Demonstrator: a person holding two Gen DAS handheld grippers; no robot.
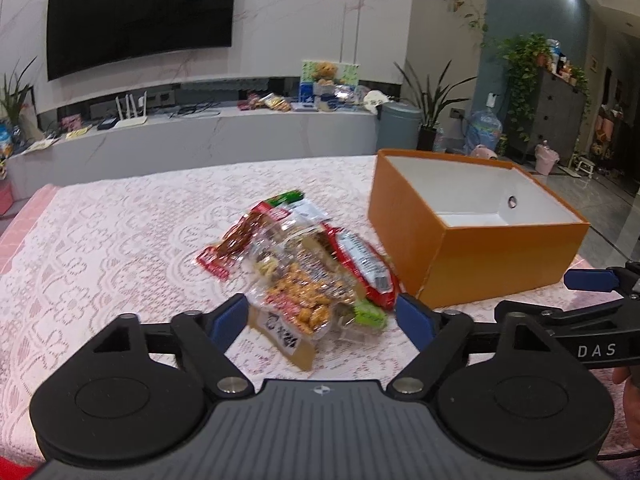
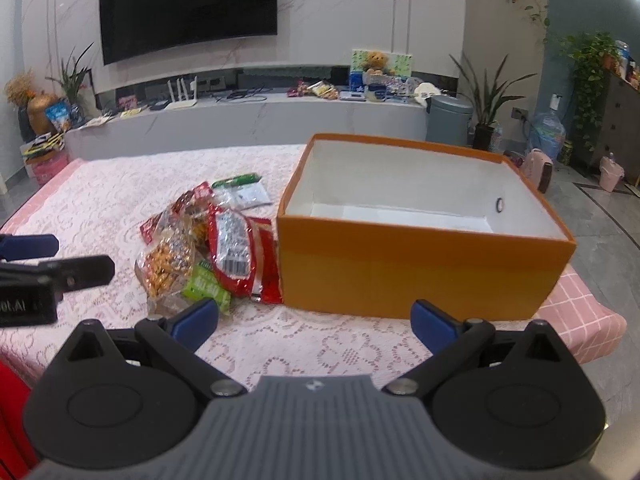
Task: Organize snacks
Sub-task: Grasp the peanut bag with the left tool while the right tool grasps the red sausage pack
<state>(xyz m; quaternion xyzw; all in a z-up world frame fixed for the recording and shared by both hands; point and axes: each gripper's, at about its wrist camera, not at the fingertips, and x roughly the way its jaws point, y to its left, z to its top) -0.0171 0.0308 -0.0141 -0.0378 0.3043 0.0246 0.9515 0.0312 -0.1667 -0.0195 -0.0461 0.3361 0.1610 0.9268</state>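
- L gripper (image 1: pixel 322 316): jaws wide, pads clear of everything; near end of clear peanut bag (image 1: pixel 298 294) sits between the blue pads, not pressed.
- R gripper (image 2: pixel 316 320): jaws wide, nothing between them, only lace tablecloth (image 2: pixel 120 196) below; left pad just beside a green packet (image 2: pixel 206 290).
- Snack pile (image 2: pixel 212 248): loose heap mid-table, approx. a half-dozen packs, overlapping. Red wrapper w/ barcode (image 2: pixel 234 254) on top, its right edge touching the box wall.
- Orange box (image 2: pixel 420 276): open, white inside, no snacks in it; stands toward table's right edge, far-right corner.
- Bkgd: TV (image 2: pixel 188 4) on wall, low marble shelf (image 2: pixel 260 116) w/ clutter.
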